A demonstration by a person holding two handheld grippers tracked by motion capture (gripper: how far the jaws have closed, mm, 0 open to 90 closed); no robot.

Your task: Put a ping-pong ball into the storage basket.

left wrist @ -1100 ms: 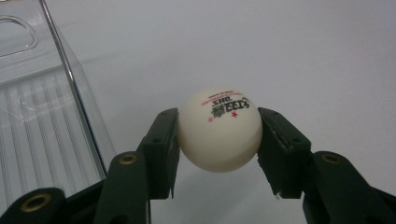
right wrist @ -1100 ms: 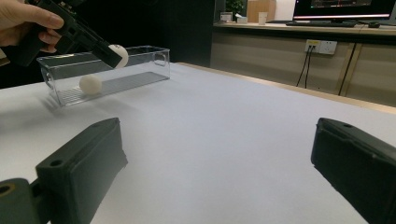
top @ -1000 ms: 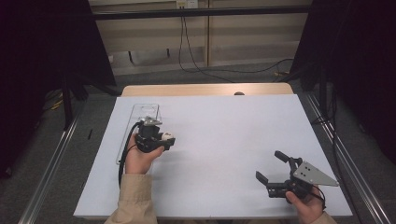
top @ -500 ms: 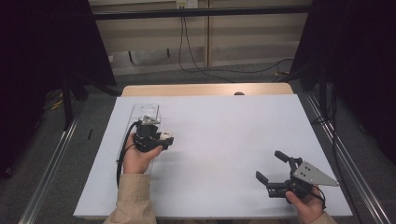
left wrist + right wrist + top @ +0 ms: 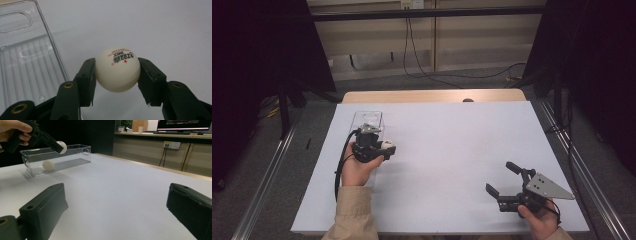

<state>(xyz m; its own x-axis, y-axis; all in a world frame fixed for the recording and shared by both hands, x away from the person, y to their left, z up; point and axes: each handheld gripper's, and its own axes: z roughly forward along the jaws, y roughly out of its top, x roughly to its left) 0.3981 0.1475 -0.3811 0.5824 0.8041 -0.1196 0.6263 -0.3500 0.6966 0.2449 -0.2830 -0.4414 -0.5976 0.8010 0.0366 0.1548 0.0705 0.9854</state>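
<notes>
Ball (image 5: 117, 69) sits pinched in my left tool (image 5: 381, 148), just right of the clear box (image 5: 366, 120), whose long axis runs away from me; my right tool (image 5: 504, 178) gapes empty, well apart.

Bright even light on the table (image 5: 452, 150) (dim, dark surroundings), soft shadows.

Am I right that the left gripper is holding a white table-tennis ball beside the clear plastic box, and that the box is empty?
Not quite: the box isn't empty. The right gripper view shows a second white ball lying inside the clear plastic box. The rest holds: the left gripper is shut on a white table-tennis ball beside that box.
</notes>
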